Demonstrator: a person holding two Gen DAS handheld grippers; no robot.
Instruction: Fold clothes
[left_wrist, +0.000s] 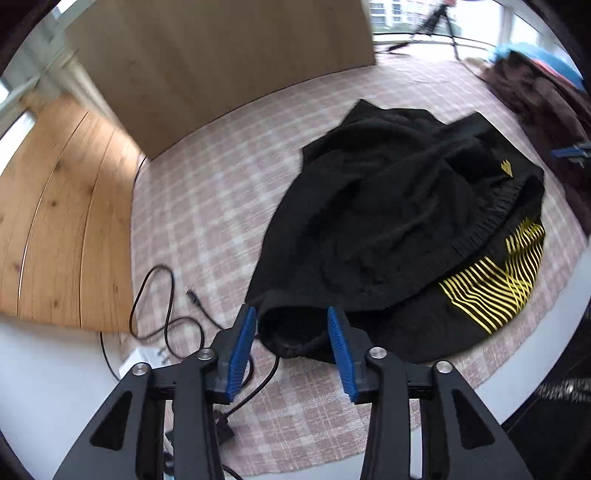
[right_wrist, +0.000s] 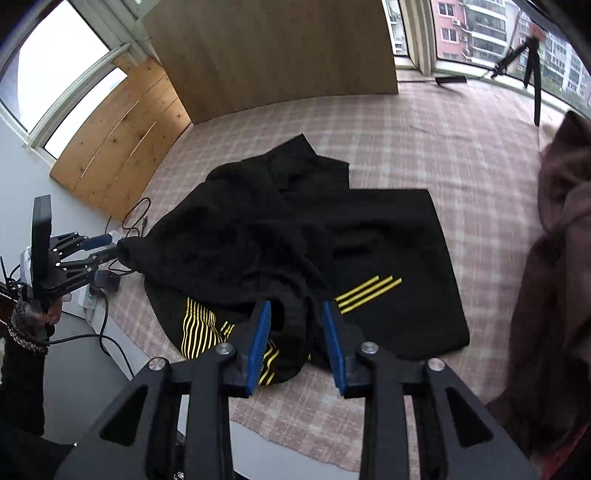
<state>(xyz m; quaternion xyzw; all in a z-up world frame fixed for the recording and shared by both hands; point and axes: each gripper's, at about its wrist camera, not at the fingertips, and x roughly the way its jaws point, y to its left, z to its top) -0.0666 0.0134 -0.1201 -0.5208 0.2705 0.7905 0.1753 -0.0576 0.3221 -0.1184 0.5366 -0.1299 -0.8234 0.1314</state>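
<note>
A black garment with yellow stripes (left_wrist: 388, 221) lies crumpled on a pink plaid cloth (left_wrist: 221, 184); it also shows in the right wrist view (right_wrist: 388, 240). My left gripper (left_wrist: 291, 314) is open, its blue pads either side of a black sleeve cuff (left_wrist: 291, 332) at the garment's near edge. My right gripper (right_wrist: 297, 308) is open, its pads either side of a bunched black fold (right_wrist: 295, 325) near the yellow stripes. The left gripper (right_wrist: 107, 245) shows in the right wrist view at the garment's left end.
A black cable (left_wrist: 162, 314) and a white adapter (left_wrist: 144, 358) lie left of the garment. A wooden board (left_wrist: 221, 66) stands behind, wooden planks (left_wrist: 62, 221) at left. A brown clothes pile (right_wrist: 554, 277) sits at right. A tripod (right_wrist: 532, 55) stands by the window.
</note>
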